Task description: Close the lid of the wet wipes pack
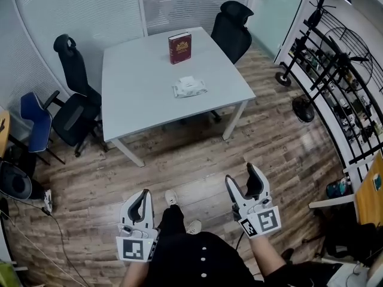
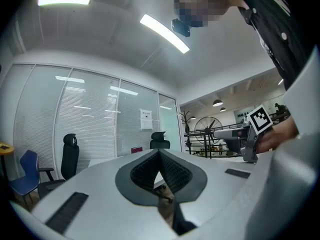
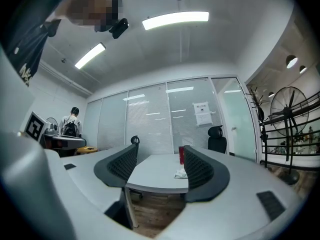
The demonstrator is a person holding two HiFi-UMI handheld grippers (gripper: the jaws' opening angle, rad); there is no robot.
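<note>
Red book [image 1: 180, 47] upright on table [image 1: 137, 91]; chair [image 1: 233, 30] near.

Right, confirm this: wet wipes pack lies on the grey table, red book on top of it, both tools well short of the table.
One thing is wrong: the head view shows the red book standing upright on the grey table beyond the wet wipes pack, apart from it. The left tool and right tool are indeed well short of the table.
</note>
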